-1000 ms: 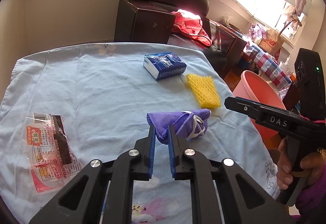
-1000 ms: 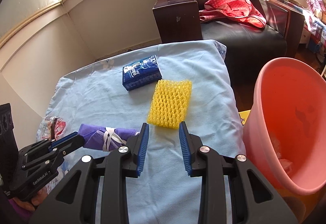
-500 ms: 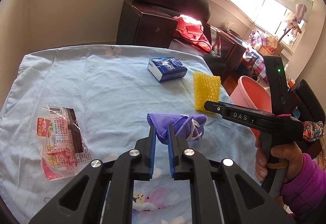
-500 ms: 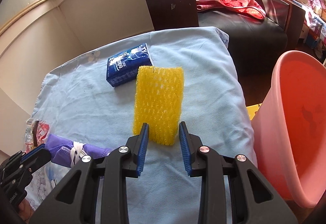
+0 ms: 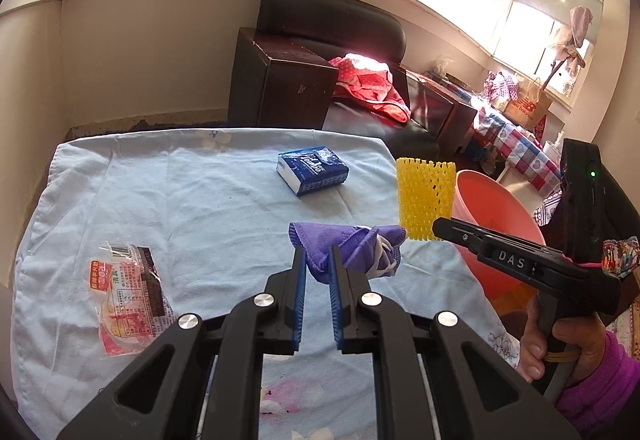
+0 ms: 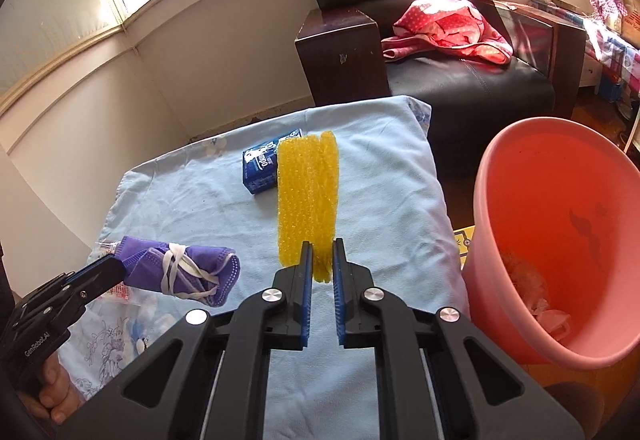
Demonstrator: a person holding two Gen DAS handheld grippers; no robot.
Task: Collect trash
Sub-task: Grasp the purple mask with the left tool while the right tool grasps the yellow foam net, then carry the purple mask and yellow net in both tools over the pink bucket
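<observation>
Left gripper (image 5: 318, 264) clamped, right gripper (image 6: 320, 260) (just closing) pinched

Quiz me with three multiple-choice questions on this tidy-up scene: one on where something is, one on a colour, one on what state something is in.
1. Where is the blue tissue pack?
A. in the bucket
B. lying on the light blue cloth
C. on the armchair

2. What colour is the crumpled face mask in the left gripper?
A. purple
B. green
C. white

3. How is the yellow foam net?
A. lying flat on the cloth
B. inside the pink bucket
C. pinched and held up in the right gripper

Key: 1 B, it rests on the cloth; 2 A, its fabric is purple; 3 C, the pads clamp its lower end.
</observation>
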